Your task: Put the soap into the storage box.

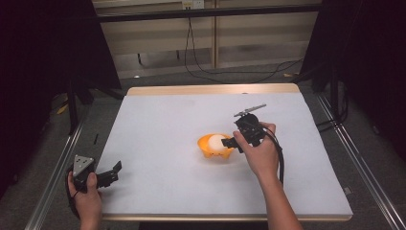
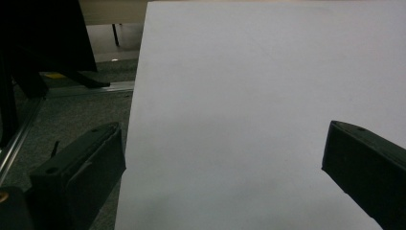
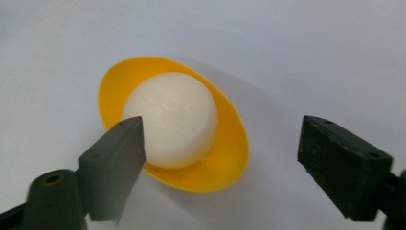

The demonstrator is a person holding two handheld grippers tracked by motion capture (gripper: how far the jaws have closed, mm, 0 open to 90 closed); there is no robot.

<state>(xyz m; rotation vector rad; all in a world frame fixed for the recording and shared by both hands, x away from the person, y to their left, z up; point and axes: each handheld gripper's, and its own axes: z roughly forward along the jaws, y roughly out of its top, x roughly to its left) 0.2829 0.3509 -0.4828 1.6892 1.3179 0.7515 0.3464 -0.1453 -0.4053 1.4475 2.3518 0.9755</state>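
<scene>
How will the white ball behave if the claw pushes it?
The ball looks round and smooth, so it would probably roll or slip. It sits loose in the orange bowl, whose wall may hold it. The bowl looks light, so it might slide or tip instead.

A white egg (image 3: 170, 120) sits in a shallow yellow-orange bowl (image 3: 225, 163); bowl upright near the table's middle.

A lab-style recording bay: black curtains (image 1: 43, 57) flank the white-topped table (image 1: 167, 120), metal rails (image 1: 52, 177) run beside it, cables (image 1: 230, 72) trail beyond it.
</scene>
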